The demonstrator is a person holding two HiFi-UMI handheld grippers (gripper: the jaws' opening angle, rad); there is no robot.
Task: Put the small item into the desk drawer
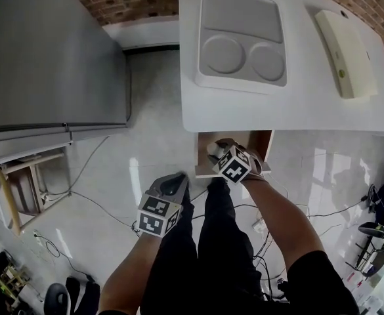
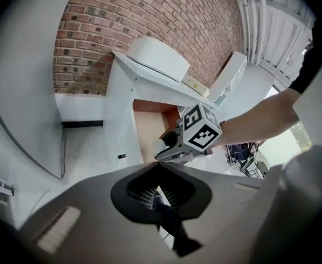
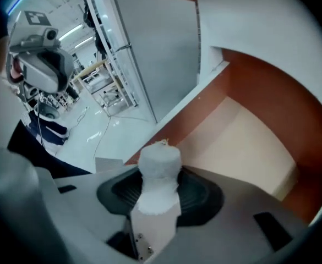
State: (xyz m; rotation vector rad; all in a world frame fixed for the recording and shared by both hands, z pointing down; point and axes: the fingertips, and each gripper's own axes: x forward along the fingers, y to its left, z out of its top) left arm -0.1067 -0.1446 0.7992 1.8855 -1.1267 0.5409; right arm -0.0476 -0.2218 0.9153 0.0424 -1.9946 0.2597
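A small white roll (image 3: 159, 166), pinched upright between the pads of the right gripper (image 3: 159, 194), hangs at the mouth of the open drawer (image 3: 243, 147) under the white desk (image 1: 297, 104). A clean drop likely means clearing the front rim and lowering before release. The drawer's visible floor is bare, as are the recesses of the tray (image 1: 241, 38) on the desktop. The left gripper (image 1: 172, 184), jaws together on nothing, hangs low beside the person's leg.

No writing can be read — coded square markers are borne by the left cube (image 1: 157, 215) and right cube (image 1: 234, 165), and perhaps a tiny label (image 1: 340, 73) by the white box (image 1: 344, 41).
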